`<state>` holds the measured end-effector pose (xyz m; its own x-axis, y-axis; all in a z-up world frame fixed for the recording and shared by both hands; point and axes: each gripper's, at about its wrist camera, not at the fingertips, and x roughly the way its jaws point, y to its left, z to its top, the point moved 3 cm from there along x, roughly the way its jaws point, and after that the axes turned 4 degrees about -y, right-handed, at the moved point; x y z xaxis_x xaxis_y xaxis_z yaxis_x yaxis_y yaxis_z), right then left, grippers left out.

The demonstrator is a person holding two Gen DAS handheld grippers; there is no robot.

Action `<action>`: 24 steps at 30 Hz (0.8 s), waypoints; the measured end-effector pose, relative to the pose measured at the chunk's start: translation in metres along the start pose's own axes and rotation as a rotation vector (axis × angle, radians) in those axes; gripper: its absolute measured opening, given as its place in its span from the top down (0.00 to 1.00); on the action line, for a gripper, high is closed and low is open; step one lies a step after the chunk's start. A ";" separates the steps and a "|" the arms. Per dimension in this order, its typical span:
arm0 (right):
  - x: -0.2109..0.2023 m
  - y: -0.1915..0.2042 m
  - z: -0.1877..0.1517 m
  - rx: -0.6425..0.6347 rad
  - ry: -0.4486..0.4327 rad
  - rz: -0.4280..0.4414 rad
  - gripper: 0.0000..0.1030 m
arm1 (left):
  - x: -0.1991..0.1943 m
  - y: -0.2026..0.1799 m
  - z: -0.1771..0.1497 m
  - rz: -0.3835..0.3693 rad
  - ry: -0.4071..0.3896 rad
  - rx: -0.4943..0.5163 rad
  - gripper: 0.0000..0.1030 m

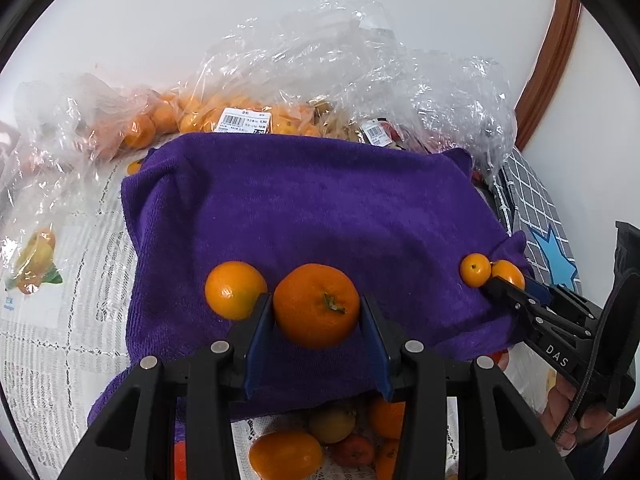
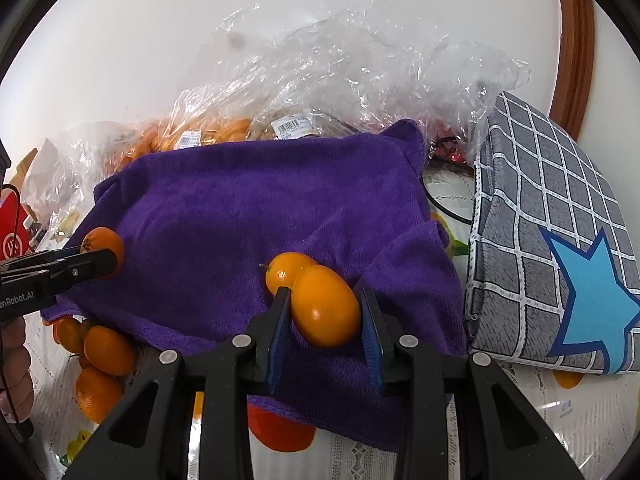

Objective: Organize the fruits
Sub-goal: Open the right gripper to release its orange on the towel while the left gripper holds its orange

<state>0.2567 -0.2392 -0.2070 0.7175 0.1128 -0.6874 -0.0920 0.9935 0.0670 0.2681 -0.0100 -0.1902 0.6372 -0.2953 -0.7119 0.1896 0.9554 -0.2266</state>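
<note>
two fruits already sit on the purple towel (image 1: 320, 208). the left gripper (image 1: 316, 320) fingers clasp a tangerine (image 1: 316, 306) and the right gripper (image 2: 324, 312) fingers clasp an oval kumquat (image 2: 326, 306), both low over it. loose fruit (image 1: 286, 454) near the towel's front edge and the bagged fruit (image 1: 192, 116) remain unsorted.

A plain white wall (image 1: 168, 20) rises behind; a brown wooden frame (image 2: 576, 40), perhaps a door's, curves at right.

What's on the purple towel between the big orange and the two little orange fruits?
Nothing. In the left wrist view, only bare purple towel stretches from the big orange in the left gripper to the two little fruits at the right gripper.
</note>
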 end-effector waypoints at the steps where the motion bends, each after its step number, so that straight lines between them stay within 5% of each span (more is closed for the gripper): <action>1: 0.000 0.000 0.000 0.002 0.002 0.000 0.68 | 0.000 0.000 0.000 -0.001 0.001 -0.002 0.60; 24: -0.007 0.000 -0.003 0.008 -0.010 0.014 0.62 | 0.007 -0.002 -0.007 0.007 0.039 0.011 0.60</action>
<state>0.2494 -0.2396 -0.2041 0.7227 0.1268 -0.6794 -0.0966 0.9919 0.0825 0.2674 -0.0145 -0.1994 0.6093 -0.2887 -0.7386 0.1934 0.9574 -0.2147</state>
